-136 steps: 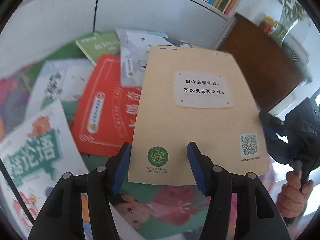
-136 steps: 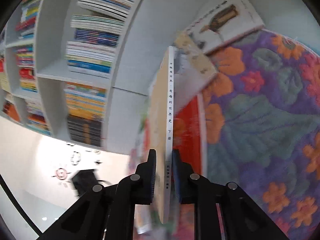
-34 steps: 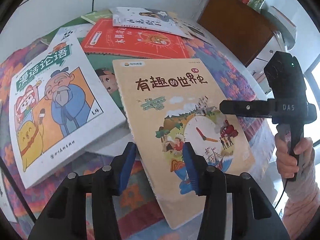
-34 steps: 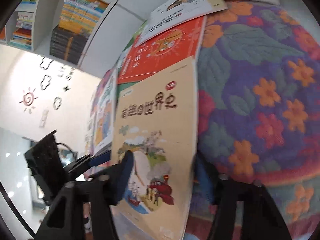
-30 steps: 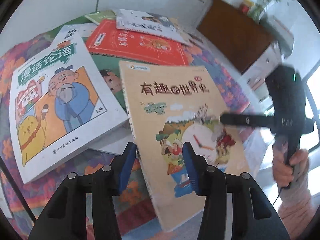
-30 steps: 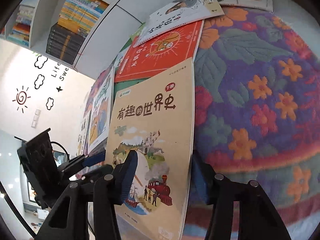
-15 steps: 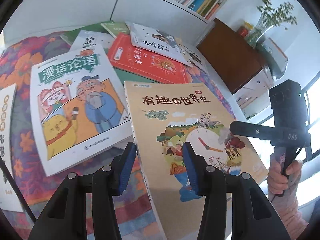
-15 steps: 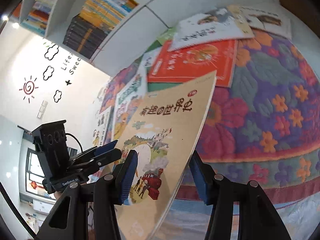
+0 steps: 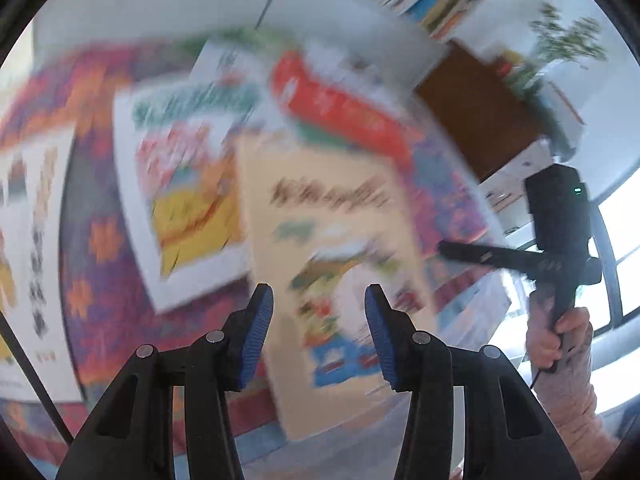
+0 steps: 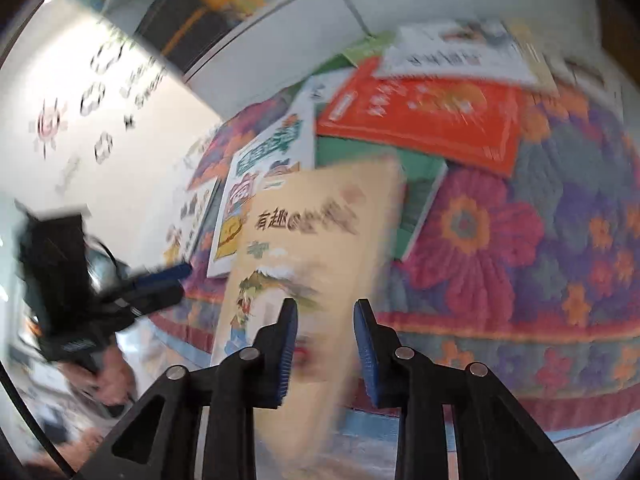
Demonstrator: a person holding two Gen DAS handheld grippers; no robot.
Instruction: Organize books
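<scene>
The tan book (image 9: 332, 240) is a thin, large paperback with a pale beige cover. A line of dark title characters runs across its upper part, and below that is a coloured picture in greens, reds and blues; motion blur smears the finer detail. It sits on the near side of the red book (image 9: 340, 108), with its top edge close to that book's lower edge. Its long axis runs from the red book toward the cameras, title end nearest the red book and foot end farthest from it. The cover faces up and tilts, so both wrist views see its front. The left gripper (image 9: 319, 332) has its jaws standing apart with nothing pinched. In the right wrist view its tips stop short of the tan book's left edge, on the far side from the red book. The right gripper (image 10: 325, 340) has just been closing its jaws. The tan book's lower right part is between them, but blur hides whether the pads press on it.
</scene>
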